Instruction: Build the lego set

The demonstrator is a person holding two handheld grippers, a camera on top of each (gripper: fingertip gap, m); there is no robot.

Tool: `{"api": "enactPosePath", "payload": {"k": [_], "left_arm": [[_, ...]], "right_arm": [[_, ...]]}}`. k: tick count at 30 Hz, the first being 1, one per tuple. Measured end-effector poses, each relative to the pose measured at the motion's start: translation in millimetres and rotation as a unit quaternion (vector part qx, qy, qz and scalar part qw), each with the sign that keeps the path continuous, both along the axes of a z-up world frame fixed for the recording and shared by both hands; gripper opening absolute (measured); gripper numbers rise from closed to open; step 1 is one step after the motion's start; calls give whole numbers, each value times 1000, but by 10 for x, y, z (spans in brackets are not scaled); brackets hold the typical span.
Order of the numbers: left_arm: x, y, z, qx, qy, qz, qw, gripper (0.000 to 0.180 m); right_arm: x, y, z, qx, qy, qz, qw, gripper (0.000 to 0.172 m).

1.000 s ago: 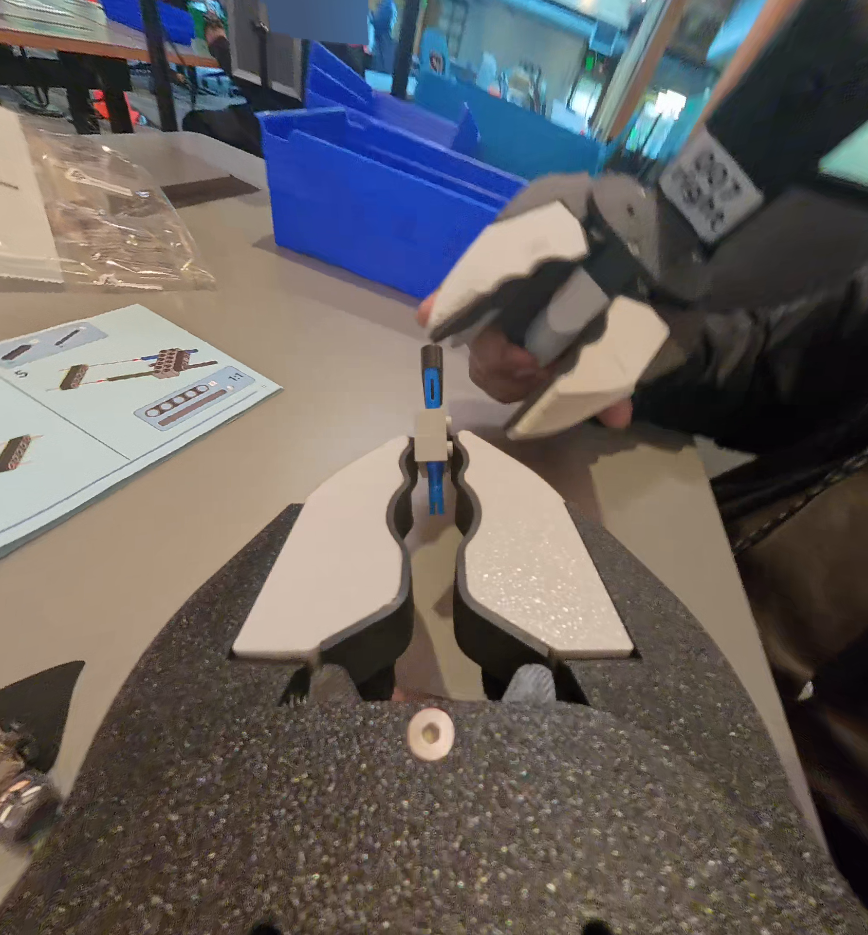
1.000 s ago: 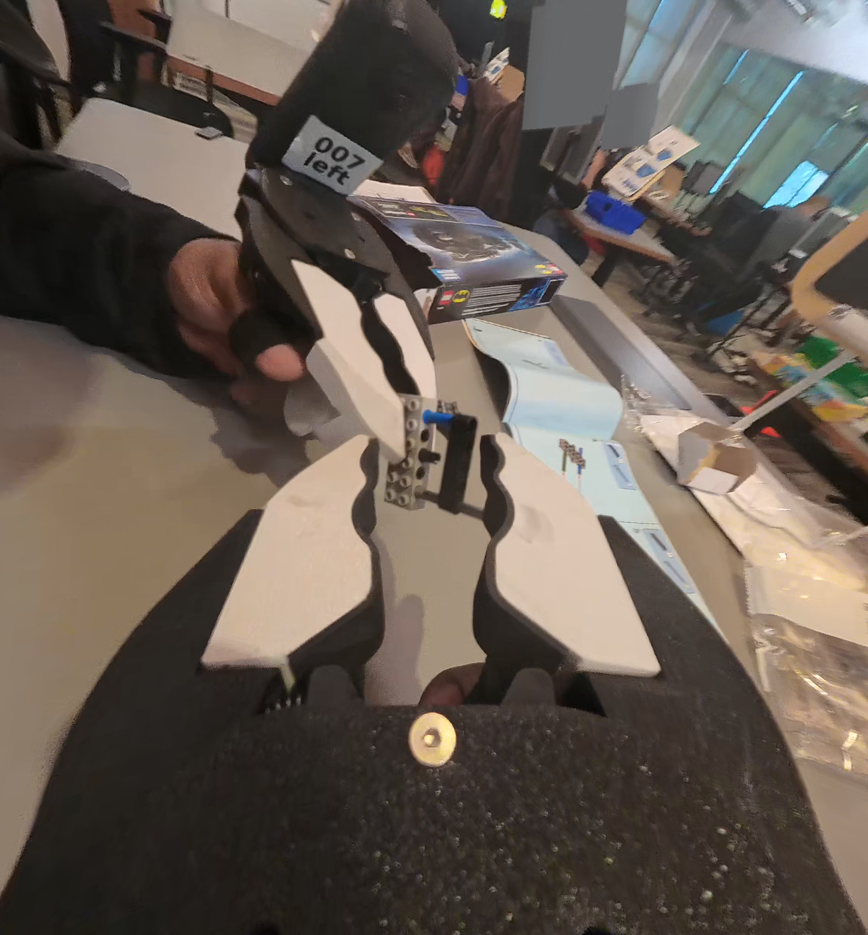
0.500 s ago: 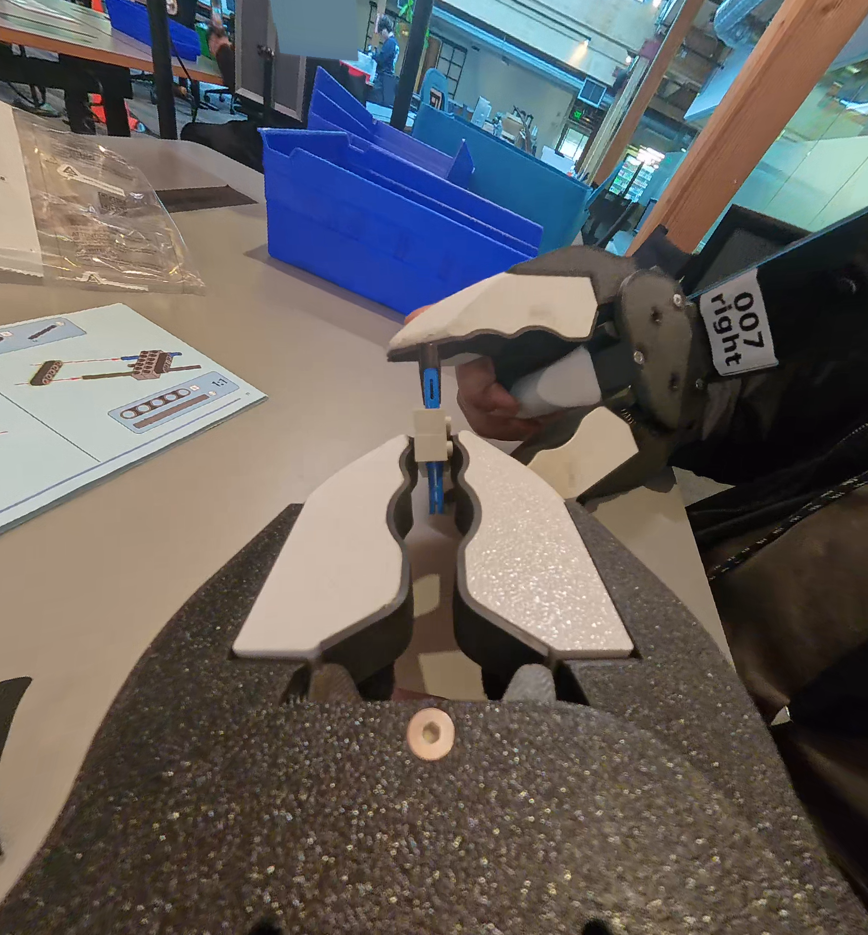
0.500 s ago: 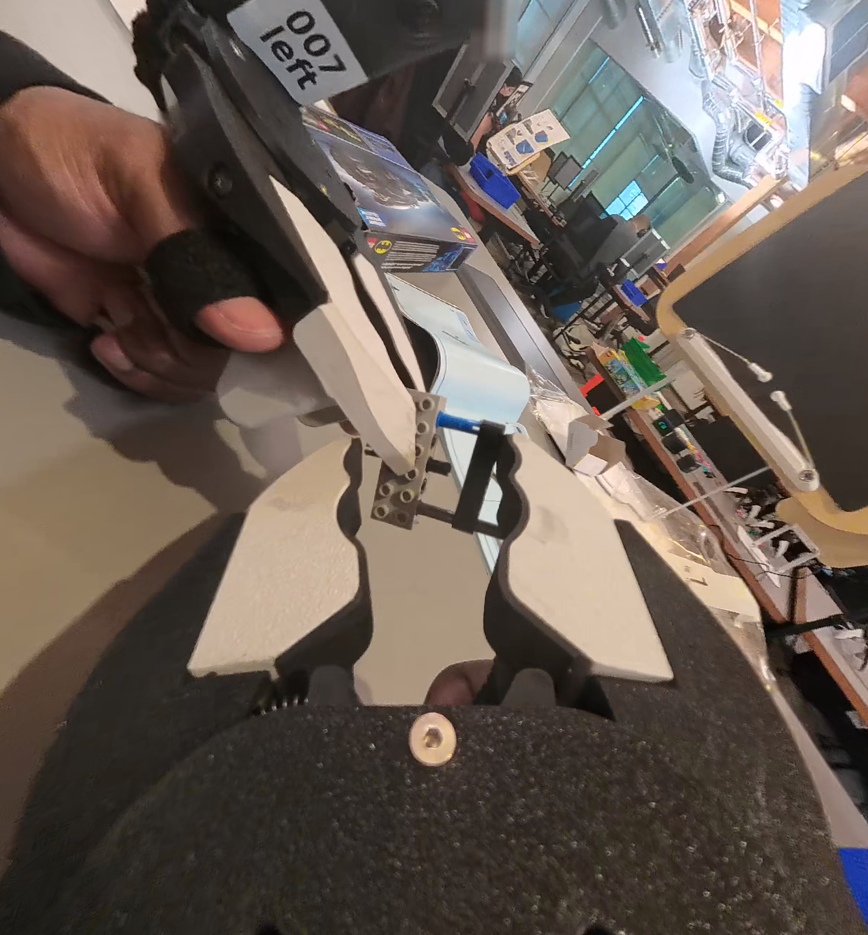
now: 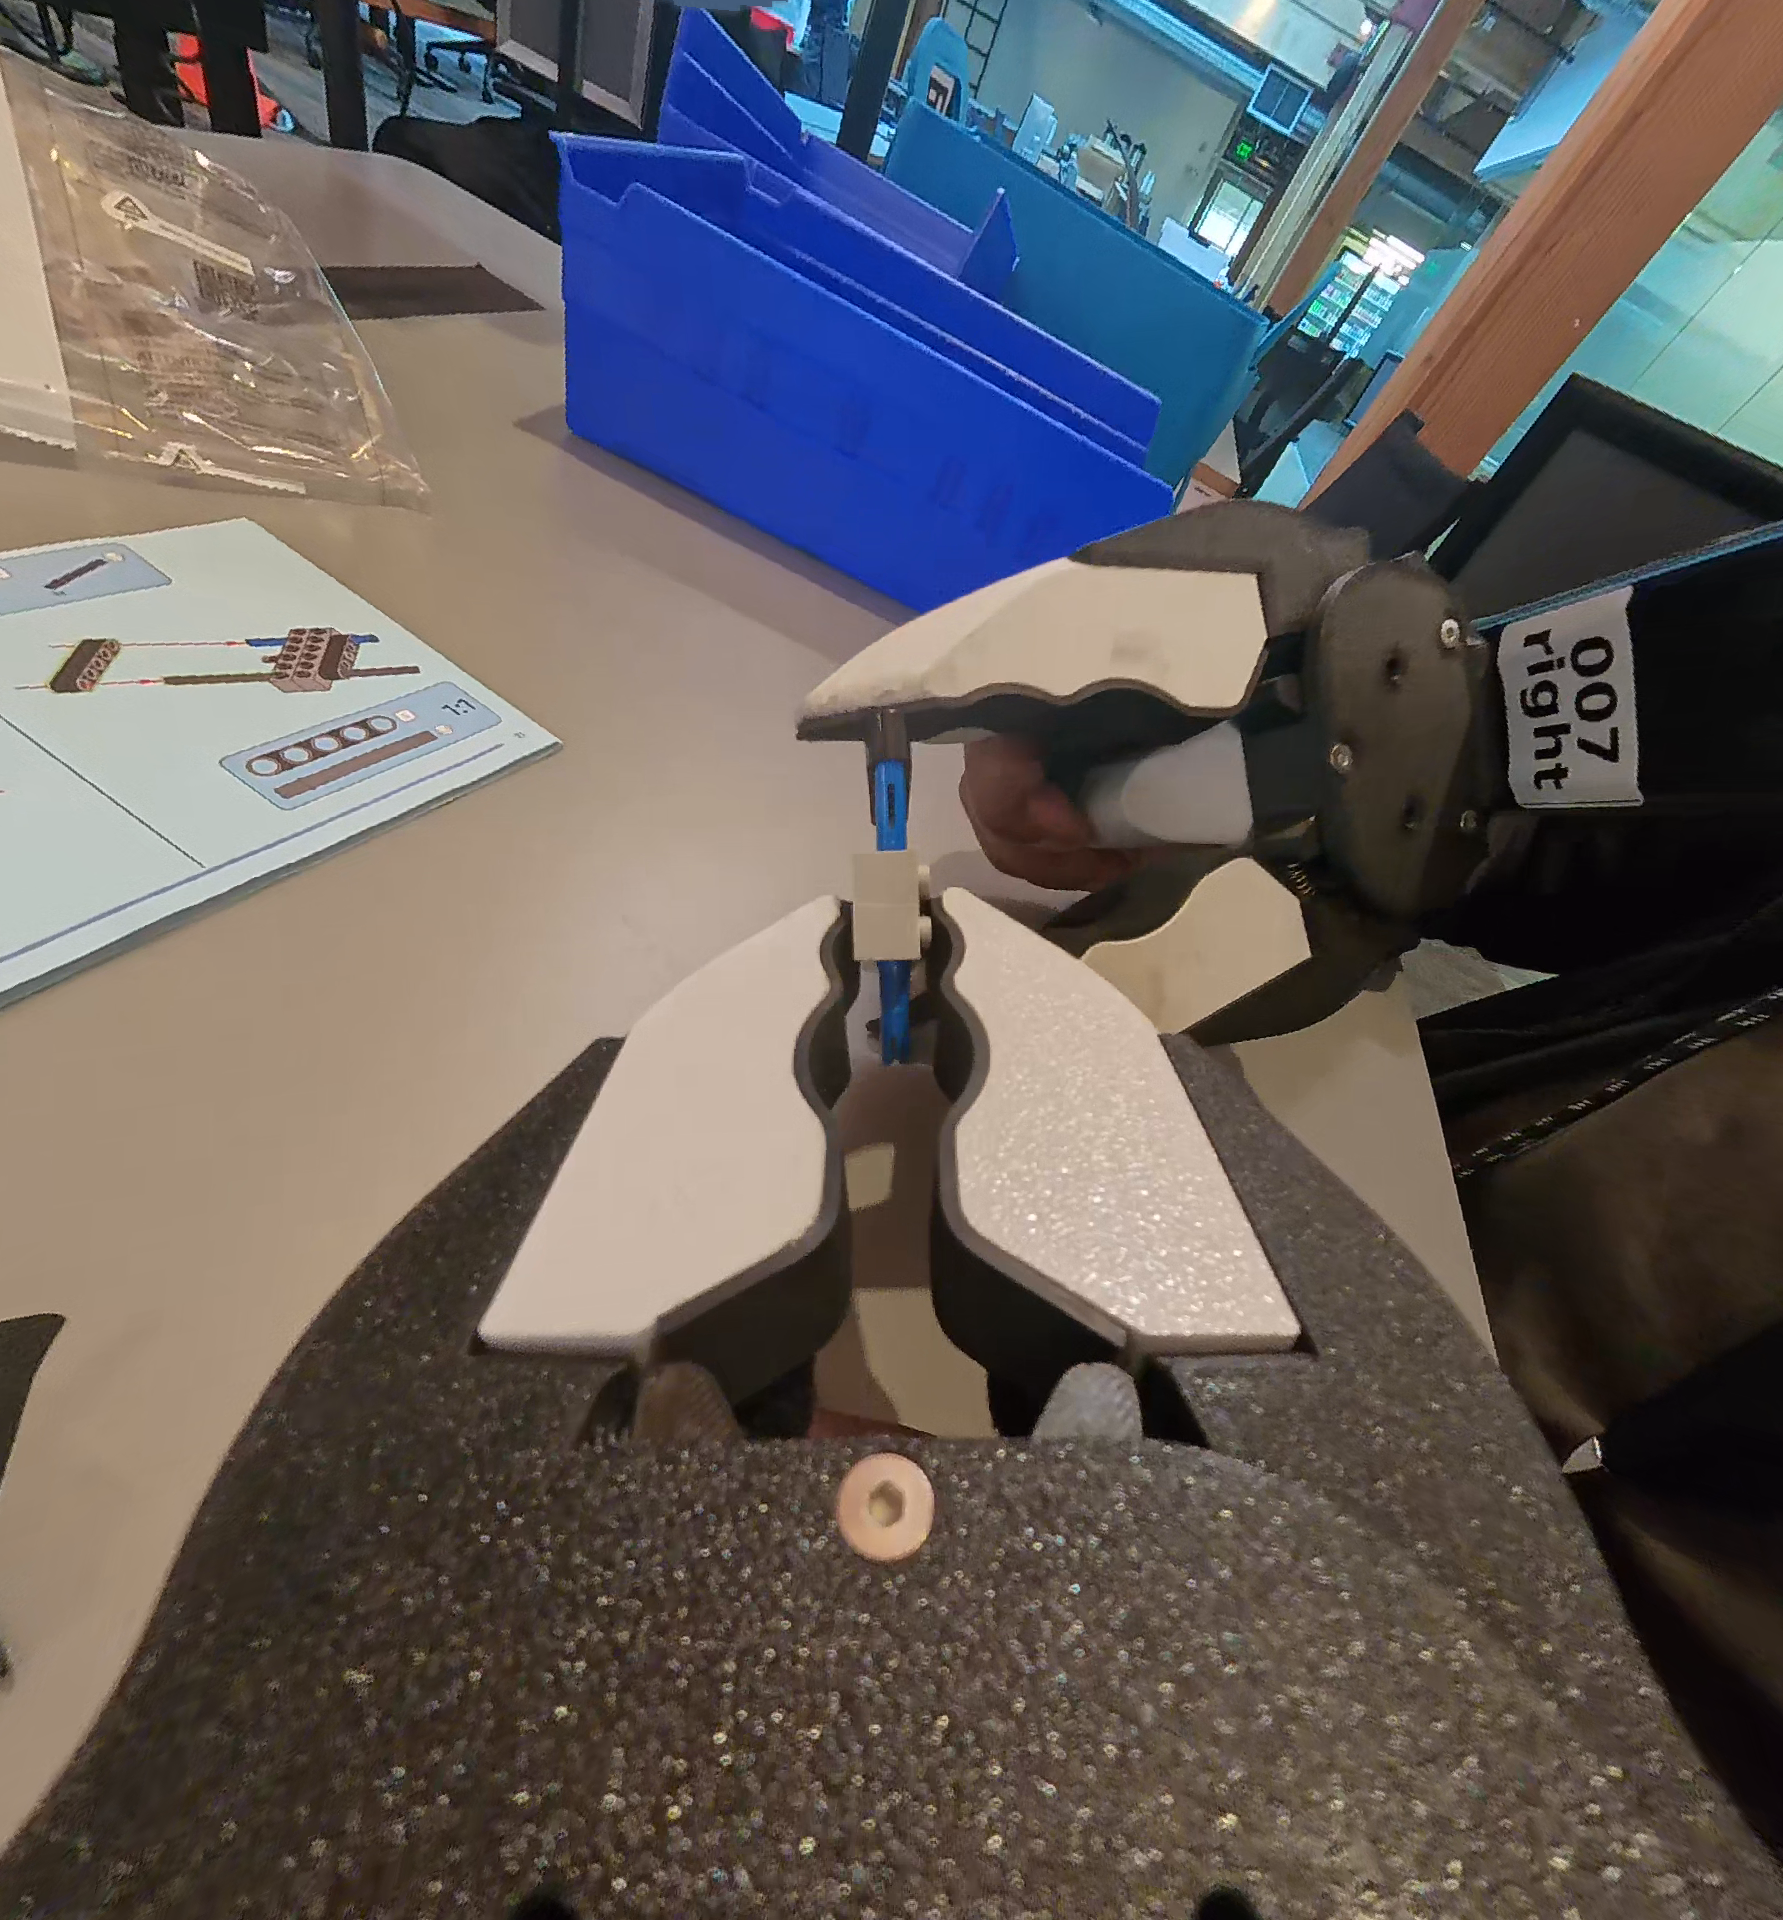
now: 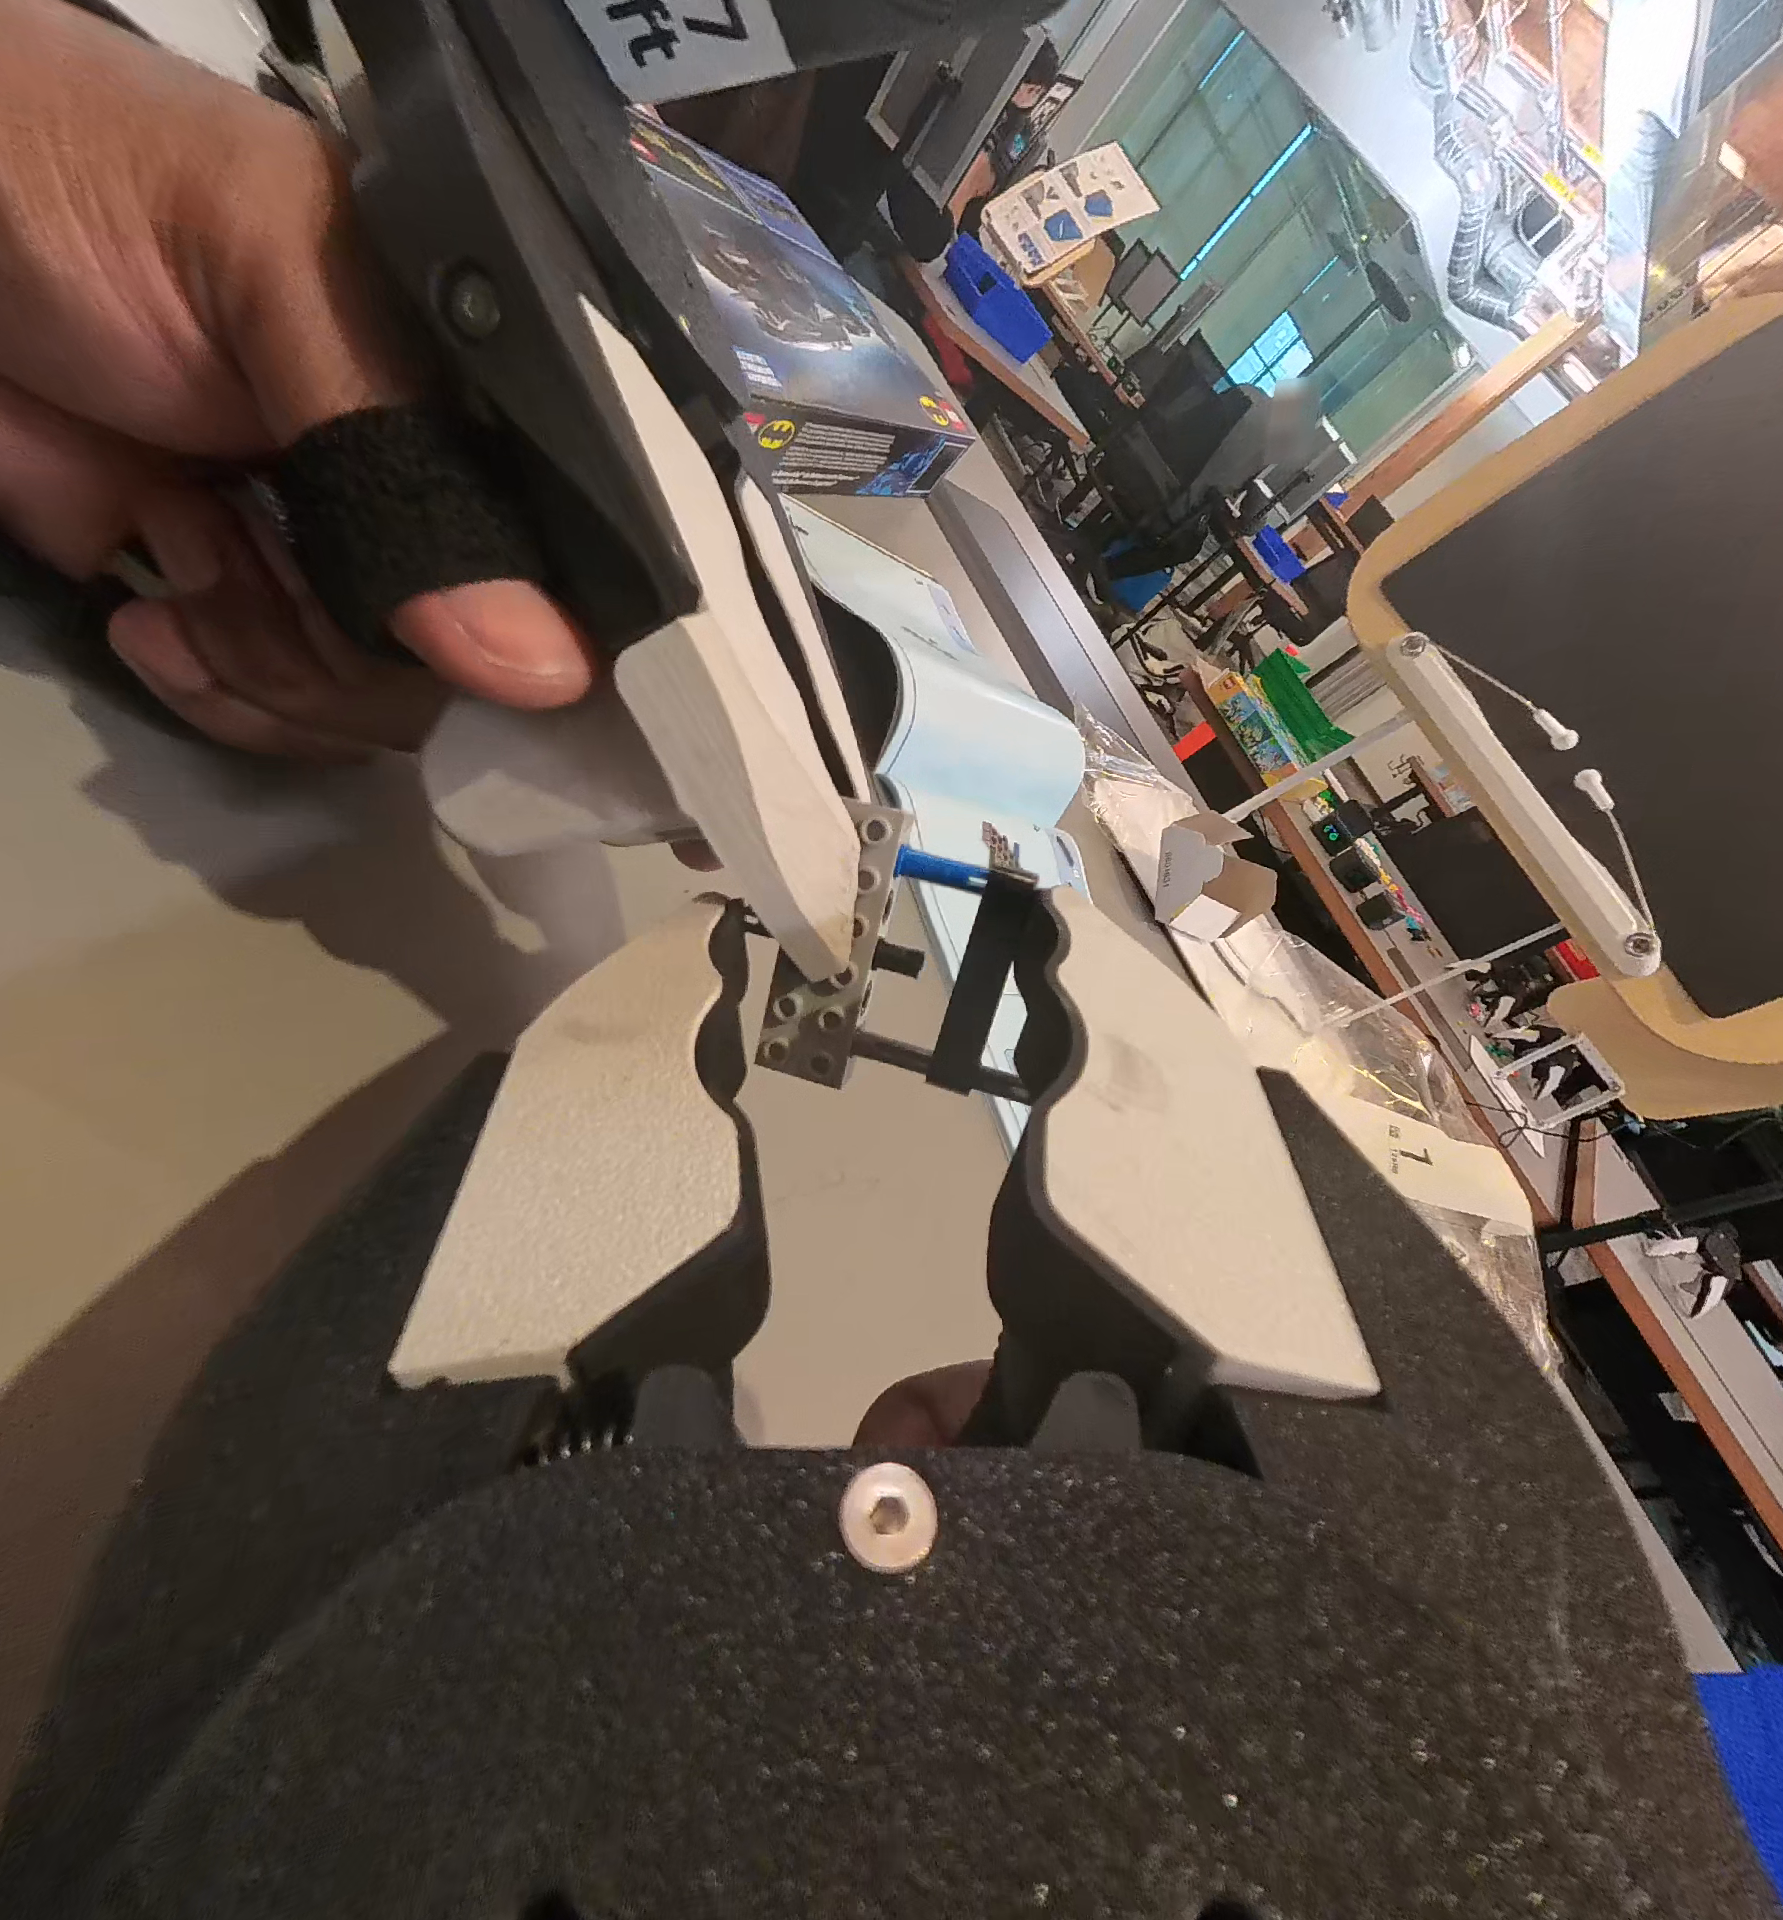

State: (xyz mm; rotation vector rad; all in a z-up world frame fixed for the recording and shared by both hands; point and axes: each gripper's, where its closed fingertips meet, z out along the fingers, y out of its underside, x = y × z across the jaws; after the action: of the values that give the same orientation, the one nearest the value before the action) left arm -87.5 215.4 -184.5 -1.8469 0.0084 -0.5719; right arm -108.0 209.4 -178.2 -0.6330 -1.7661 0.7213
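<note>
My left gripper point(image 5: 889, 914) is shut on a small grey brick point(image 5: 885, 904) and holds it above the table. A blue pin point(image 5: 887, 810) runs through the brick, and a black beam point(image 5: 885, 732) sits on the pin's far end. In the right wrist view the grey brick point(image 6: 814, 1029) carries the blue pin point(image 6: 939, 864) and a black axle point(image 6: 892, 1047), both of which enter the black beam point(image 6: 986, 987). My right gripper point(image 6: 882, 925) is open wide and straddles this assembly. Its right finger point(image 6: 1084, 997) touches the beam. Its left finger point(image 6: 658, 997) stands beside the brick with a thin gap.
An open instruction booklet point(image 5: 191, 707) lies on the grey table point(image 5: 451, 987) at the left, with clear plastic bags point(image 5: 201, 312) behind it. Blue bins point(image 5: 814, 364) stand at the back. A dark set box point(image 6: 814, 384) and a small open white carton point(image 6: 1209, 883) lie farther along the table.
My right gripper opened wider and rolled over, so one finger now lies against the black beam's outer side. My left gripper kept its hold on the grey brick and barely moved.
</note>
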Motion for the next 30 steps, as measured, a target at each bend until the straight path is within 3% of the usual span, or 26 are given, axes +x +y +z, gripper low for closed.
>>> {"api": "enactPosePath", "payload": {"k": [10,16,30], "left_arm": [[-2,-2,-51,-17,13,1,1000,12],[-8,1,-57,-20,6,4,1000,12],[0,-1,-97,-35,-1,4,999,12]], "right_arm": [[4,-2,-43,8,-8,5,1000,50],[-13,-31,-21,-40,-6,-4,999,52],[-11,-15,-35,-19,9,-6,1000,50]]}}
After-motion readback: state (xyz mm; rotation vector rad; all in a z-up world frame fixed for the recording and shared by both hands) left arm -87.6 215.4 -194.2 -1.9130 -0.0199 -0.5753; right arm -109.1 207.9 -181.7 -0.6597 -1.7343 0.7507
